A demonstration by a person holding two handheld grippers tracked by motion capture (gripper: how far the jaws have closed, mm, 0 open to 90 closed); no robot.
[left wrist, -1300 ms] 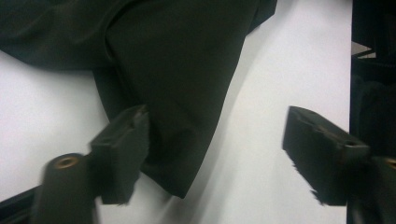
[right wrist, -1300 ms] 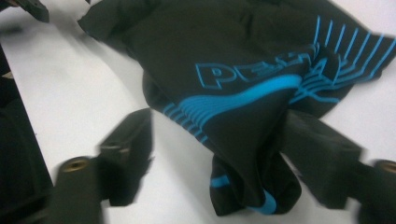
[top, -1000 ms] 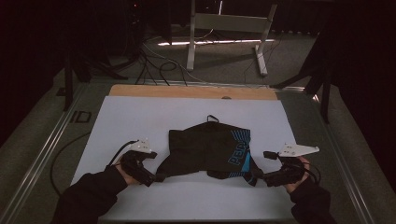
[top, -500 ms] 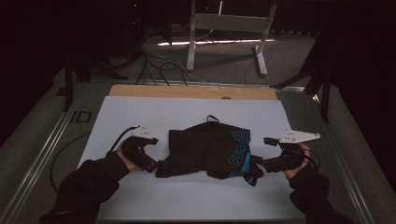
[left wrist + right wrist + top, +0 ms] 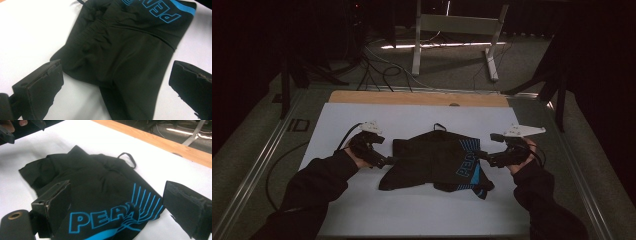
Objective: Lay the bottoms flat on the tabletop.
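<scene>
A black pair of shorts [image 5: 432, 160] with blue lettering and stripes lies spread on the white sheet [image 5: 412, 122], a small black loop at its far edge. My left gripper [image 5: 387, 161] sits at the garment's left edge. In the left gripper view it [image 5: 116, 70] stands open, the dark cloth [image 5: 125, 42] lying flat between and beyond the jaws. At the garment's right edge, by the blue print, is my right gripper [image 5: 484, 159]. It [image 5: 117, 190] is open too, with the lettered cloth [image 5: 95, 182] under the gap.
A wooden strip [image 5: 417, 98] runs along the sheet's far edge, and metal rails [image 5: 257, 170] border the table's sides. Cables [image 5: 377, 70] and a white frame stand [image 5: 457, 30] lie on the floor beyond. The other hand [image 5: 10, 127] shows in the right gripper view.
Both hands have moved away from the near edge, up along the garment's sides. The shorts lie in about the same place.
</scene>
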